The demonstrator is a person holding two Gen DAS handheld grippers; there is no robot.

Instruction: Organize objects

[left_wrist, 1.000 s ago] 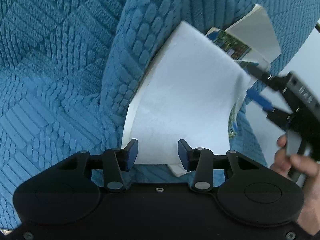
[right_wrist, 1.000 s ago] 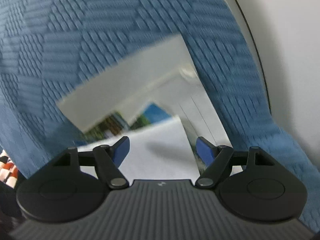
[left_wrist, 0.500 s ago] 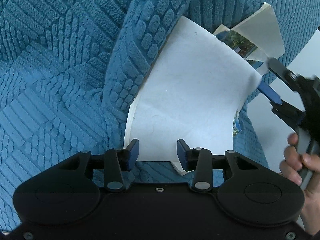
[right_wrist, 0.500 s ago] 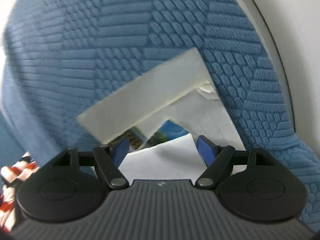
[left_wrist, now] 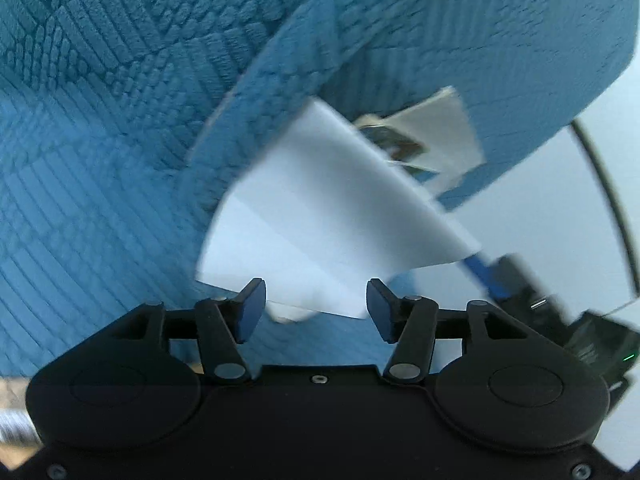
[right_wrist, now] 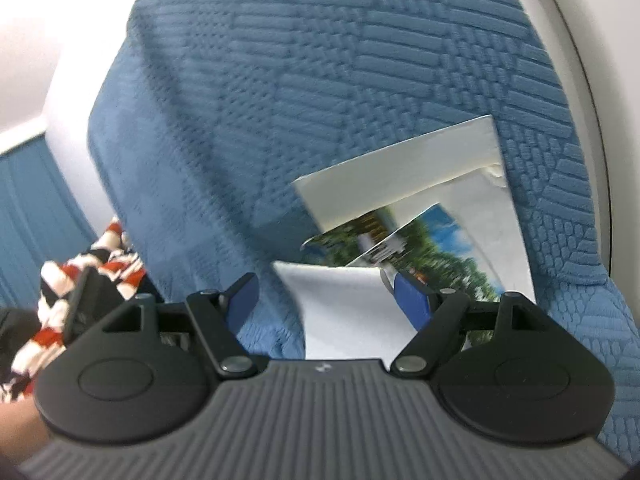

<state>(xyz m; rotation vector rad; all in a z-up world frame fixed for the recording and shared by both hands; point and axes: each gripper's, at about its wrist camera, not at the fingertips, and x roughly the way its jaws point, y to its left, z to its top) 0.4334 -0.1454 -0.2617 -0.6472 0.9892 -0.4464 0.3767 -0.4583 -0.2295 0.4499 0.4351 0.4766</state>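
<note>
Draping over everything, the blue quilted textured cover (right_wrist: pixel 320 100) is carrying a white curled paper sheet (left_wrist: pixel 332 220) and colourful landscape photo prints (right_wrist: pixel 424 240) lying on it. You are keeping your left gripper (left_wrist: pixel 316 304) and right gripper (right_wrist: pixel 324 300) open, gripping nothing.

The left wrist view is smeared with motion blur; the white sheet (left_wrist: pixel 336 220) loses its lower edge behind the left gripper (left_wrist: pixel 316 308); the printed pages (left_wrist: pixel 394 146) beyond it are too blurred to read; the right gripper (left_wrist: pixel 532 300) is a dark streak, cut off at the frame's right. In the right wrist view, the sheet's near edge is hidden by the gripper body; the striped cloth (right_wrist: pixel 80 280) runs off the left edge.
</note>
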